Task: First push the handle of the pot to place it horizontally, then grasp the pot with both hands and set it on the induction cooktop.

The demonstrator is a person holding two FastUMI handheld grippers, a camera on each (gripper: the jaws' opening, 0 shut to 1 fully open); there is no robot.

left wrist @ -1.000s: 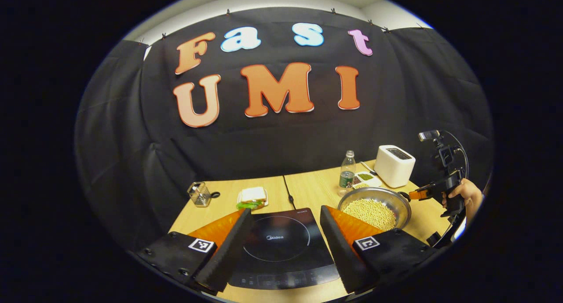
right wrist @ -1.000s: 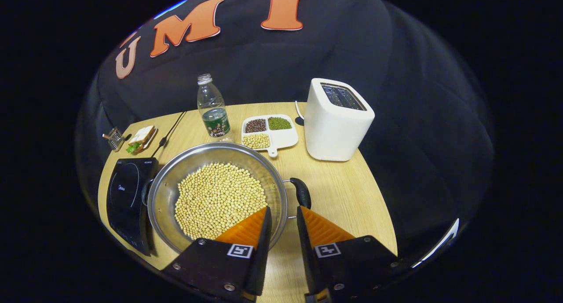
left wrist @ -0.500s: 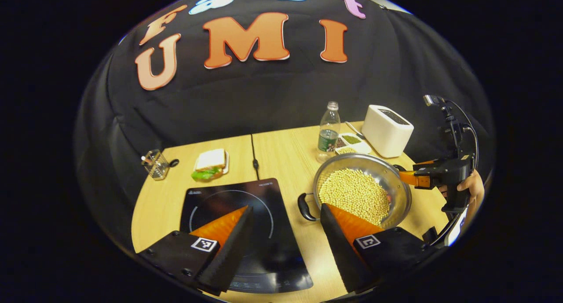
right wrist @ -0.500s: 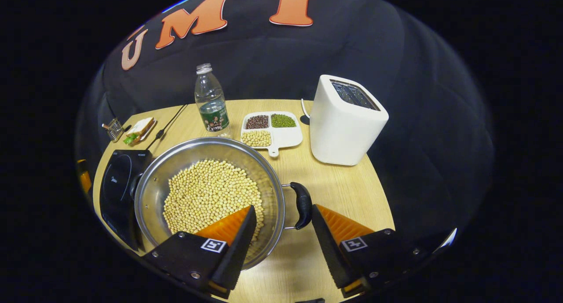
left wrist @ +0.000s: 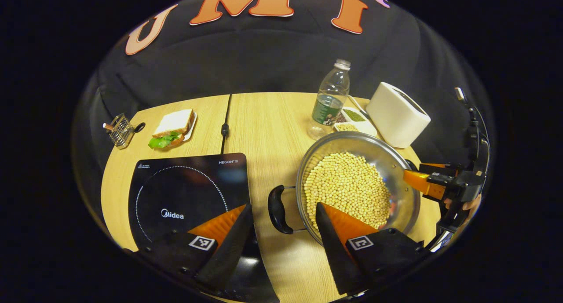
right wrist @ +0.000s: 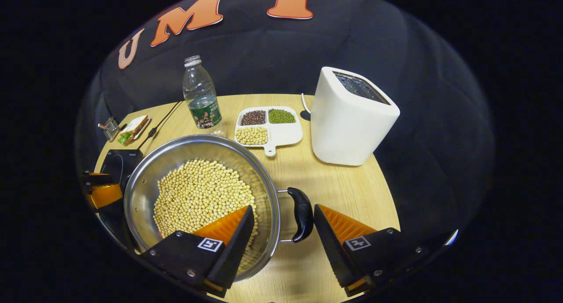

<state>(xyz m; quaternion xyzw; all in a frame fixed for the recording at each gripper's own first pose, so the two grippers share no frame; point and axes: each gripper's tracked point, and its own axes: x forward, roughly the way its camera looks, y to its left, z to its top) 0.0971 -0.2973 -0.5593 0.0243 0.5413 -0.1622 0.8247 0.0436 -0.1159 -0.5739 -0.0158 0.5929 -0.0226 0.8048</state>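
A steel pot [left wrist: 398, 173] full of pale beans stands on the wooden table, to the right of the black induction cooktop [left wrist: 184, 191]. My left gripper [left wrist: 282, 209] is open, and the pot's black left handle [left wrist: 277, 208] lies between its fingers without either pressing on it. In the right gripper view the pot [right wrist: 143, 193] is at lower left. My right gripper [right wrist: 283, 209] is open around the black right handle [right wrist: 302, 214]. Each gripper shows across the pot in the other's view: the right gripper [left wrist: 424, 183] and the left gripper [right wrist: 103, 193].
Behind the pot stand a plastic bottle [right wrist: 200, 96], a white divided dish of beans [right wrist: 269, 128] and a white toaster [right wrist: 352, 116]. A sandwich on a plate [left wrist: 173, 125], a small wire holder [left wrist: 118, 129] and a black cable [left wrist: 225, 128] lie beyond the cooktop.
My left gripper has dropped and swung right from over the cooktop to straddle the pot's left handle. My right gripper opened wide and moved forward around the right handle.
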